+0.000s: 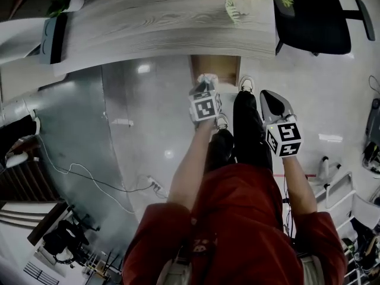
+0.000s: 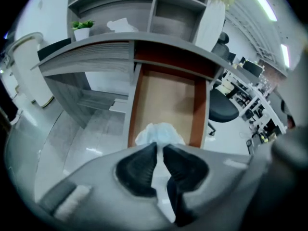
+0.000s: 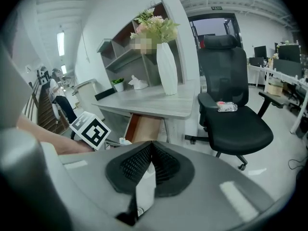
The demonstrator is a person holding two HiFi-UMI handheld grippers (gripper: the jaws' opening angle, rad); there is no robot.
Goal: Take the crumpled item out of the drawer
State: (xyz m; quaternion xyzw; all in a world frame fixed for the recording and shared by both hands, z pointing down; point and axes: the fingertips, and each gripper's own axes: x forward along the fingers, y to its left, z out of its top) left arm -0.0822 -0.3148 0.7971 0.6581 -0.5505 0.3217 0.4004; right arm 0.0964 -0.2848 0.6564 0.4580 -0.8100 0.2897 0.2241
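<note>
Readable text: none.
Marker cube (image 1: 205, 107): black-and-white square pattern, no letters.
Second marker cube (image 1: 284, 139): likewise.
Sign above doorway (image 3: 216, 7): too small to read.
Shirt print (image 1: 202, 246): illegible.

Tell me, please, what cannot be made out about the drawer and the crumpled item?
Left gripper view: the crumpled item is blurred, its lower part hidden by the left gripper; material unclear.
Same view: the drawer has its near end hidden behind the item.
Head view: the desk top covers the drawer's far part.
</note>
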